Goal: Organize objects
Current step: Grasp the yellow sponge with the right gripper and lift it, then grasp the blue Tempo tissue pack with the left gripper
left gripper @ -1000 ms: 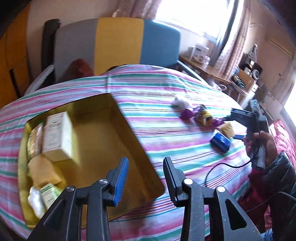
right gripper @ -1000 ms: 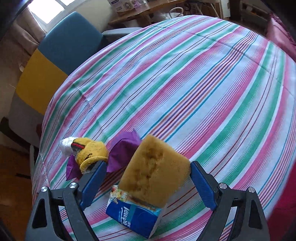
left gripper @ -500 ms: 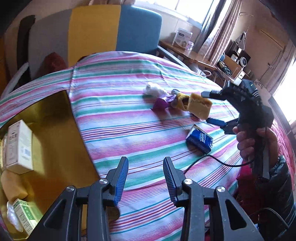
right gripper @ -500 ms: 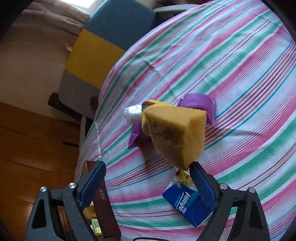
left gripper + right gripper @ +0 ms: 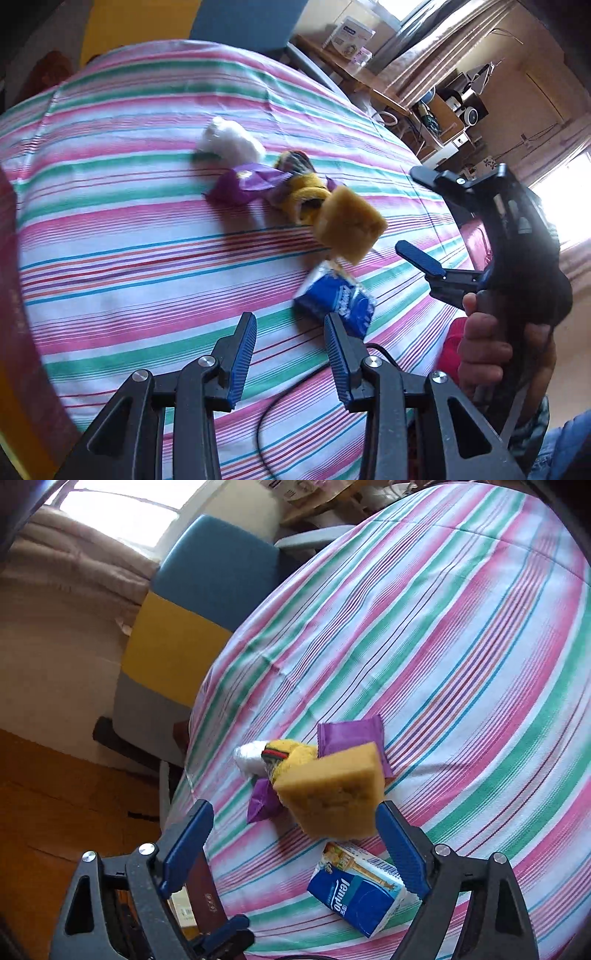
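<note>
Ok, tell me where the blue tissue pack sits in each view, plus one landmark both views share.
Left wrist: blue tissue pack lies right of centre on the striped cloth, just beyond the left gripper's right finger.
Right wrist: the pack lies low and right of centre, beside the right gripper's right finger.
Shared landmark: the yellow sponge just beyond the pack.
</note>
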`<state>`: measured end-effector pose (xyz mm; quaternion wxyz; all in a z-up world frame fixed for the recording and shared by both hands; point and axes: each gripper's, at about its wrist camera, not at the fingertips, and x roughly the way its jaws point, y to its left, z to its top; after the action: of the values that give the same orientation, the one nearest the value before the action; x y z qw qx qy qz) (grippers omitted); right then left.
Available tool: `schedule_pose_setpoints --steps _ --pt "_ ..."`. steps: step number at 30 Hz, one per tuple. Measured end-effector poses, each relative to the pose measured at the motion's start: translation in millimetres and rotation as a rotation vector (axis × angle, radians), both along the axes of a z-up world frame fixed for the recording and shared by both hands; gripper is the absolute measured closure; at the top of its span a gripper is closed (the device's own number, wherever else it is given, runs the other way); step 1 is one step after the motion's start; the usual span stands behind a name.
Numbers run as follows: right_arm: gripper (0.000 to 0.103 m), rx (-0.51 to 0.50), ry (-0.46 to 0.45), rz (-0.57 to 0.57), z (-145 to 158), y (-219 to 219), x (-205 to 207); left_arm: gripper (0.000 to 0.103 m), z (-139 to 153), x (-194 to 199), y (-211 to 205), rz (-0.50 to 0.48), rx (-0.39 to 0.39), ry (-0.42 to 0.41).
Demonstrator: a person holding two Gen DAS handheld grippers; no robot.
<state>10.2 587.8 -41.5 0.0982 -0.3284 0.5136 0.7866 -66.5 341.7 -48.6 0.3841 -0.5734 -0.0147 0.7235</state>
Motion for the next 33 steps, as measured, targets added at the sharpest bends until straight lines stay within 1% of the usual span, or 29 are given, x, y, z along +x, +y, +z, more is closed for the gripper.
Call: schedule_pose_setpoints --steps 2,5,7,8,9,10,11,12,13,14,16,18,20,23,25,26,28,31,33 --pt "0.01 0.023 0.009 -0.072 3.9 7.4 8.8 0.064 -6.6 1.2 16.3 -0.007 0.011 -0.056" --pt "0.01 0.024 0.038 -0.11 8.2 11.3 15.6 0.063 -15.5 1.1 36.9 -0.004 0.01 -0.112" --pt "0.009 0.036 0.052 -0.052 13.2 7.6 10.6 0.063 -21.4 -0.9 45.6 0.008 0.008 -0.151" --pt "0.009 0.045 0.044 -0.009 14.0 2.6 6.3 0.063 -24.9 -2.9 48.8 0.018 0.019 -0.186" --pt "0.01 0.044 0.018 0.027 11.0 -2.7 1.7 0.063 -26.2 -4.7 49.6 0.025 0.028 -0.203" --pt "0.01 0.028 -0.008 0.039 6.3 -5.4 0.6 0.063 -27.7 -5.9 50.4 0.038 0.035 -0.219" --pt "0.01 0.005 -0.015 0.023 2.6 -3.7 1.5 0.062 -30.0 -6.8 52.7 0.049 0.033 -0.241" --pt "0.01 0.006 -0.011 -0.006 1.1 -0.5 1.8 0.061 -31.9 -7.1 54.9 0.054 0.036 -0.262" --pt "0.01 0.027 -0.008 -0.053 4.1 4.7 7.8 0.06 -33.9 -7.2 57.3 0.062 0.036 -0.282" --pt "0.01 0.045 0.005 -0.112 7.6 10.2 16.3 0.057 -34.6 -6.9 59.6 0.077 0.027 -0.289" --pt "0.01 0.034 0.049 -0.196 11.3 19.1 31.2 0.051 -34.6 -6.1 64.4 0.093 0.011 -0.285" --pt "0.01 0.026 0.072 -0.254 14.0 25.8 41.0 0.044 -35.4 -5.0 69.9 0.121 -0.003 -0.292" --pt "0.01 0.024 0.089 -0.287 15.2 28.7 45.3 0.041 -36.8 -5.1 73.4 0.146 -0.014 -0.303" --pt "0.01 0.022 0.089 -0.282 17.3 31.0 48.4 0.04 -39.0 -4.9 79.9 0.178 -0.049 -0.304" --pt "0.01 0.014 0.092 -0.269 19.8 33.1 53.6 0.039 -39.5 -6.2 90.4 0.177 -0.092 -0.284" --pt "0.01 0.014 0.091 -0.266 20.1 32.8 53.7 0.037 -38.4 -5.3 98.2 0.158 -0.135 -0.256" --pt "0.01 0.012 0.092 -0.264 19.7 32.8 53.6 0.037 -37.2 -4.4 108.6 0.149 -0.196 -0.213" --pt "0.01 -0.006 0.091 -0.257 15.8 32.1 49.7 0.037 -43.0 -3.6 125.6 0.111 -0.287 -0.154" --pt "0.01 -0.01 0.089 -0.259 14.0 33.1 50.2 0.037 -47.2 -2.2 128.9 0.105 -0.296 -0.132"
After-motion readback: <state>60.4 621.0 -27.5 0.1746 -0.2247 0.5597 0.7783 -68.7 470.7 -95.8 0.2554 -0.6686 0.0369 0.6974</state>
